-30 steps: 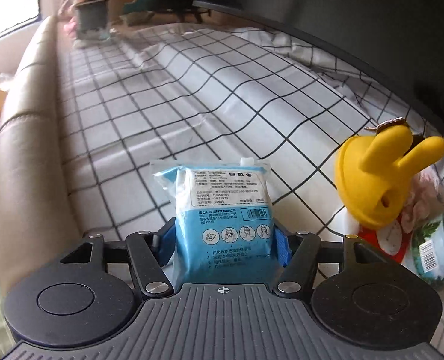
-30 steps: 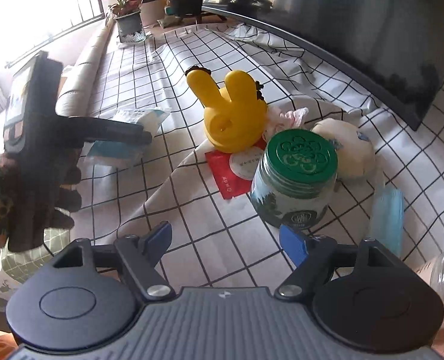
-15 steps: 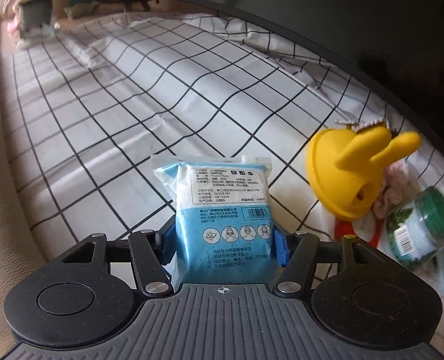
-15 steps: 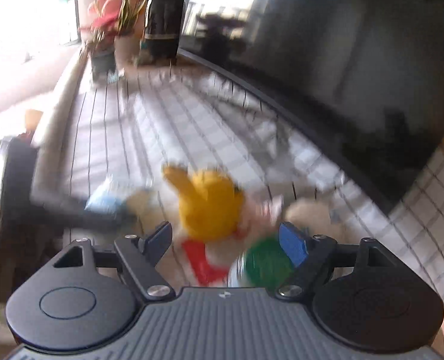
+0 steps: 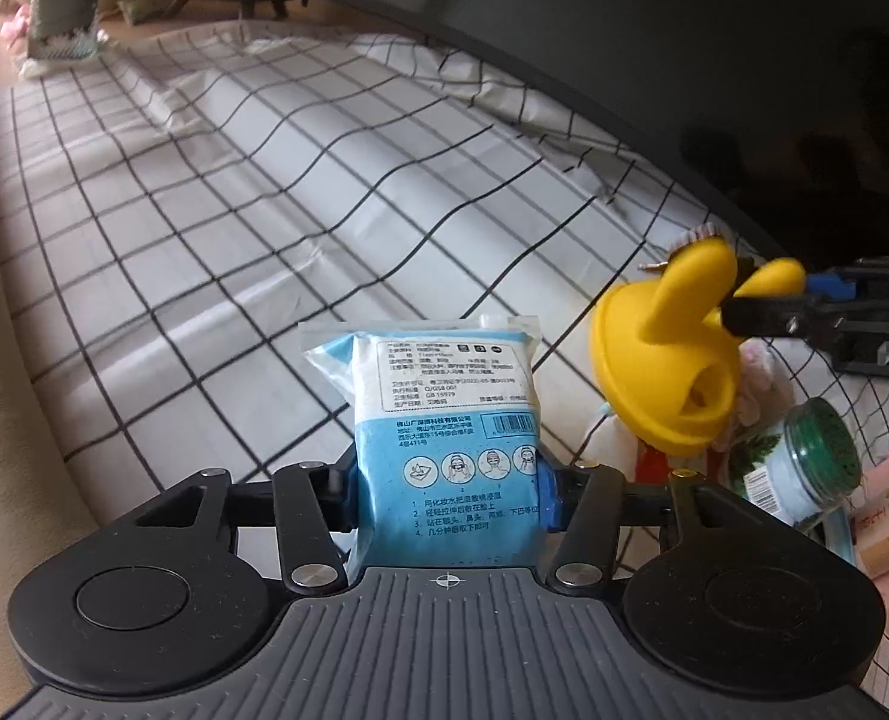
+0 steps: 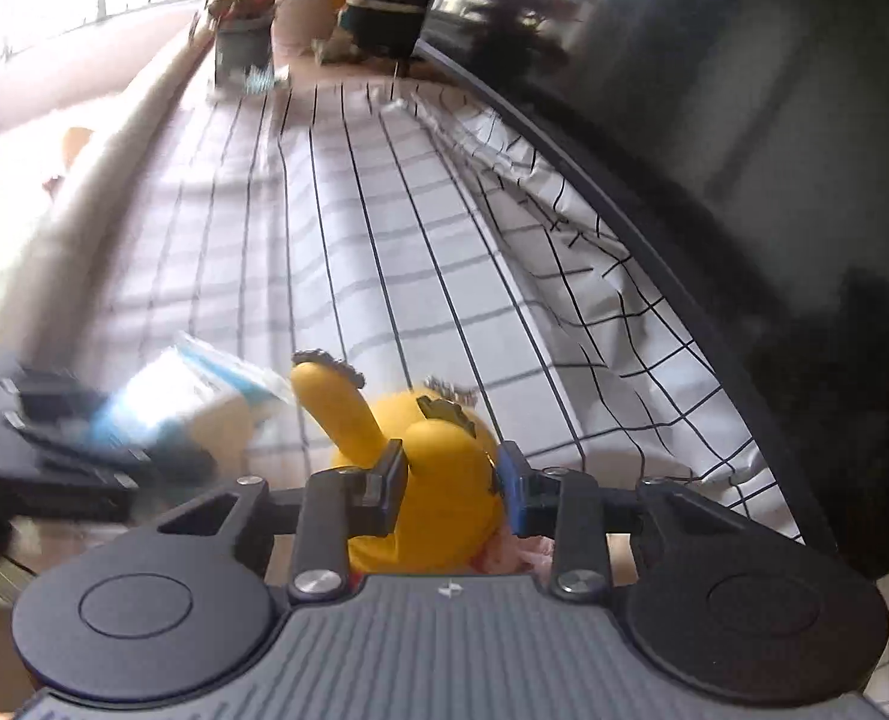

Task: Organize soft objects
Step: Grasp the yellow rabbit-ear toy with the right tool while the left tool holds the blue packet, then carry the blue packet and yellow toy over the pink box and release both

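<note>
The blue and white packet (image 5: 450, 450) stands upright between the blue pads of the left tool (image 5: 447, 495), which press on its lower sides while the jaws are closing, so the packet is gripped and held above the checked cloth (image 5: 216, 252) that covers the tabletop. Its printed face, with a barcode and a row of small drawings, is turned to the left wrist camera; in the right wrist view the same packet (image 6: 186, 396) shows blurred at the left, in front of the dark shape of the left tool (image 6: 72, 456). Just to the right of the packet is the yellow toy (image 5: 672, 372), a soft round body with two long ears pointing up. The right tool (image 6: 453, 483) has its jaws closing around one ear, the dark pad on one side and the blue pad on the other, both touching the yellow surface; in the left wrist view its fingers (image 5: 768, 315) reach in from the right edge and meet that ear. Beside the toy, lower right, a glass jar (image 5: 798, 468) with a green lid leans over, with a pinkish thing behind it that is too blurred to tell. The cloth runs back to a potted plant (image 5: 60, 18) at the far end, and a large dark screen (image 5: 684, 60) borders it along the right.
</note>
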### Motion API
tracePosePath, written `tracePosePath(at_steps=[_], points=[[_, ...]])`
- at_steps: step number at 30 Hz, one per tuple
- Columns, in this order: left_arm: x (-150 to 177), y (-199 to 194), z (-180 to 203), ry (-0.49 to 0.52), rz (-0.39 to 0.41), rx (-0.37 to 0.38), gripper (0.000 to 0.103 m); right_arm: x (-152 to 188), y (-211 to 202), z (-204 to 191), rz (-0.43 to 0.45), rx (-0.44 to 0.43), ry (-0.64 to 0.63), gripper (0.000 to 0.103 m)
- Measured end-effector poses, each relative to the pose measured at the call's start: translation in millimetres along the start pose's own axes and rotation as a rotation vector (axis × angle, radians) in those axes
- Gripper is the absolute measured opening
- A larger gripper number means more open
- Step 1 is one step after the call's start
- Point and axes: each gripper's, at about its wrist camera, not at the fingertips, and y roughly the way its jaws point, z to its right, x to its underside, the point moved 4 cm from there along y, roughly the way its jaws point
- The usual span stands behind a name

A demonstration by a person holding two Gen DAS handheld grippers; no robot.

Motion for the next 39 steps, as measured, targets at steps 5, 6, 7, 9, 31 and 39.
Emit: tracePosePath(at_steps=[5, 6, 7, 9, 31, 39], points=[[-13.3, -13.2, 10.8, 0.014, 0.036, -0.008, 0.056, -16.2, -29.3, 2.2, 0.032, 0.006, 0.039, 0.026], [-16.6, -17.1, 15.3, 0.022, 0.047, -0.006, 0.056, -18.9, -35.4, 3.2, 0.043, 0.01, 0.043, 0.024], [-19.1, -19.9, 19.5, 0.03, 0.055, -0.004, 0.056, -22.5, -41.4, 5.4, 0.053, 0.012, 0.048, 0.022], [-23.9, -25.3, 29.3, 0.049, 0.068, 0.001, 0.056, -28.0, -56.2, 9.3, 0.075, 0.017, 0.068, 0.019], [-34.3, -49.2, 160.7, 0.226, 0.125, 0.115, 0.056, 18.4, -214.9, 86.7, 0.256, 0.224, 0.211, 0.016], [-13.5, -44.7, 252.9, 0.356, 0.091, 0.214, 0.056, 81.7, -268.9, 133.4, 0.286, 0.354, 0.307, 0.016]])
